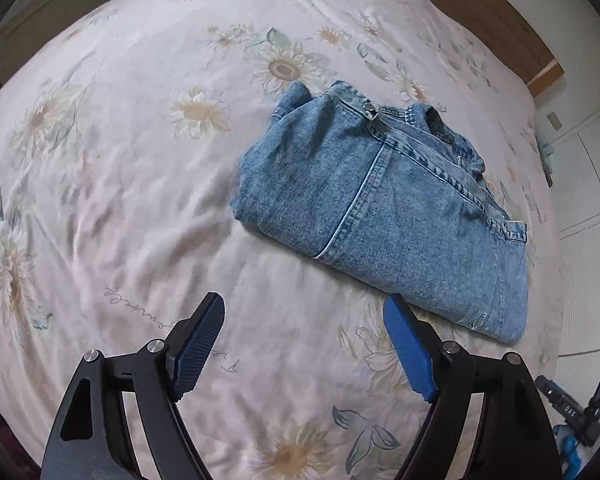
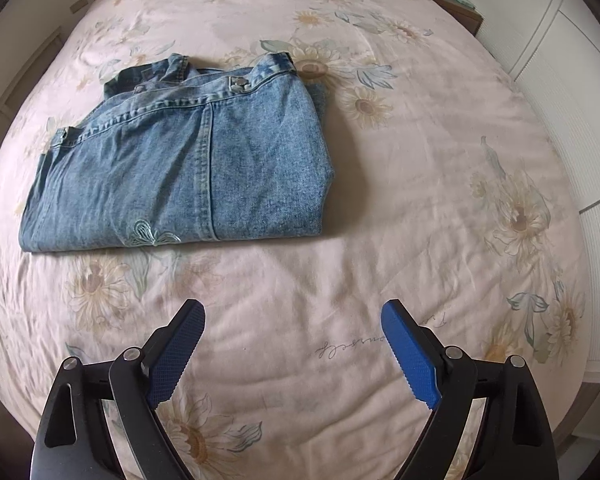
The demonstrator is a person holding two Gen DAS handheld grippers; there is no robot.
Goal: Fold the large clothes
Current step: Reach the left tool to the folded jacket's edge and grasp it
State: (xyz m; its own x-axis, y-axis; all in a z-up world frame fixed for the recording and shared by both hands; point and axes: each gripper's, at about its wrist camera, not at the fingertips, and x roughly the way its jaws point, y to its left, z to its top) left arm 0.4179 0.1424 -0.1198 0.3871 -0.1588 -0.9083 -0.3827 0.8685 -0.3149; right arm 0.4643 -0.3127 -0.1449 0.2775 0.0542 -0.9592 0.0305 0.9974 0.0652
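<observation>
Your left claw [image 1: 304, 308] and right claw [image 2: 293, 312] both hang open and empty over the floral bedspread [image 2: 380, 240], while the folded denim jeans [image 2: 180, 168] lie flat farther up the bed, apart from both.

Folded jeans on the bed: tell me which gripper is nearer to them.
Left. The left gripper hangs open with one fingertip by the folded jeans' near edge; the right gripper hangs open farther back over bare bedspread.

Bed: a pale pink bedspread [image 1: 148, 184] printed with sunflowers covered it, lightly wrinkled.
Headboard: brown wood [image 1: 496, 12] ran along the far edge.
Wardrobe: white panelled doors [image 2: 540, 32] stood beside the bed.
Light: soft, even daylight.
</observation>
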